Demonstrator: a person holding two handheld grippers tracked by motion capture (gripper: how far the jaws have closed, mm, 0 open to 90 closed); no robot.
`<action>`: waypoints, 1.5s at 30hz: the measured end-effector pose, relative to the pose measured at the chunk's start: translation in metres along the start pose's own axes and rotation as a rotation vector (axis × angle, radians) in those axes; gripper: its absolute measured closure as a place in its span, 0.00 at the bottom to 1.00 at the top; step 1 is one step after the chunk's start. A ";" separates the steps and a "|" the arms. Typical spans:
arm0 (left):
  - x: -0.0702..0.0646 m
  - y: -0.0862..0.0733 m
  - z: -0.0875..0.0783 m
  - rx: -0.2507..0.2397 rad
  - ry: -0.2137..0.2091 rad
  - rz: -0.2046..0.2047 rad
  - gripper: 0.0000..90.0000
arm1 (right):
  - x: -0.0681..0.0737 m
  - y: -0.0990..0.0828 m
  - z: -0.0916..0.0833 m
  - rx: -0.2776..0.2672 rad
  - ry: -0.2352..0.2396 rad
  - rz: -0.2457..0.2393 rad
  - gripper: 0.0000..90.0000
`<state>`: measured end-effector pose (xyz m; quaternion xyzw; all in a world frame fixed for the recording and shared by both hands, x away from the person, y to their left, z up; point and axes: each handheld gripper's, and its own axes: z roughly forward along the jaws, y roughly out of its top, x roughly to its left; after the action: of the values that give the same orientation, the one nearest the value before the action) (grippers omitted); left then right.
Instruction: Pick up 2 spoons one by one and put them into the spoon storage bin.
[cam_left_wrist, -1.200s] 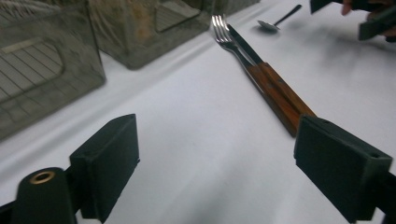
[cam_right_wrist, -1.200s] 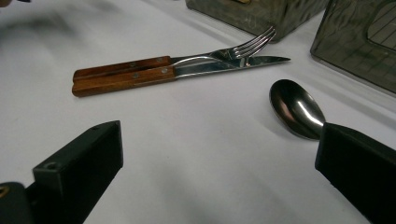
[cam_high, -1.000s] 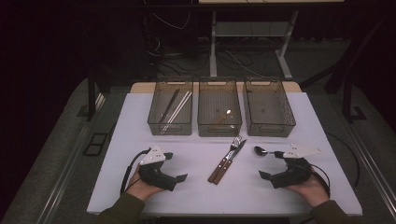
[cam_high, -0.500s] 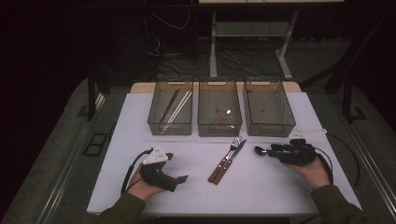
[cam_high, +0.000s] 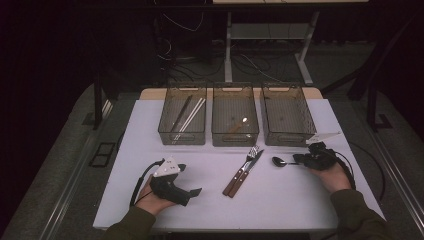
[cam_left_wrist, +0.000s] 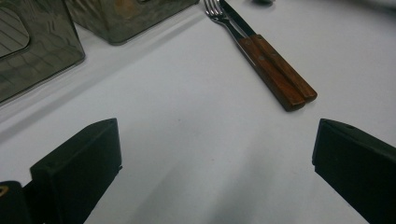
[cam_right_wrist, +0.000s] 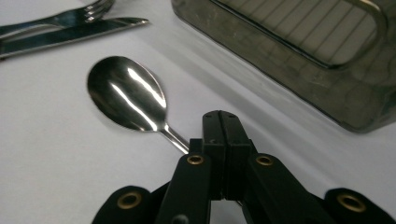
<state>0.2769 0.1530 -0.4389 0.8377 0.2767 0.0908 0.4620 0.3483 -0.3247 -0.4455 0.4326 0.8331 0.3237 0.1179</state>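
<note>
Right gripper (cam_right_wrist: 223, 122) clamped on polished steel spoon (cam_right_wrist: 127, 95) at its thin handle — light, stiff, slippery; left gripper (cam_left_wrist: 212, 163) wide, empty.

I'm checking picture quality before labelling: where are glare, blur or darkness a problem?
High view: room behind the table is nearly black. Right gripper view: bright glare streaks on the spoon bowl, sharp focus. Left gripper view: fork and bins soft at the top edge.

Glossy polished metal spoon (cam_right_wrist: 127, 94), wood-handled fork (cam_left_wrist: 261, 56) and knife (cam_left_wrist: 275, 63), translucent smoky plastic bins (cam_high: 235, 116), matt white tabletop (cam_high: 280, 200).
</note>
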 end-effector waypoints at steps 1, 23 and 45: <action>0.000 0.000 0.000 0.002 0.000 0.001 0.00 | -0.001 -0.001 0.001 0.005 -0.007 0.001 1.00; -0.001 0.000 0.001 0.011 -0.028 0.004 0.00 | 0.008 -0.008 -0.010 0.059 0.011 -0.015 1.00; -0.001 0.000 0.001 0.008 -0.035 0.001 0.00 | 0.024 0.013 0.012 -0.040 0.117 -0.032 0.65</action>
<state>0.2766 0.1514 -0.4399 0.8410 0.2684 0.0753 0.4636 0.3479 -0.2955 -0.4442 0.3972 0.8387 0.3631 0.0831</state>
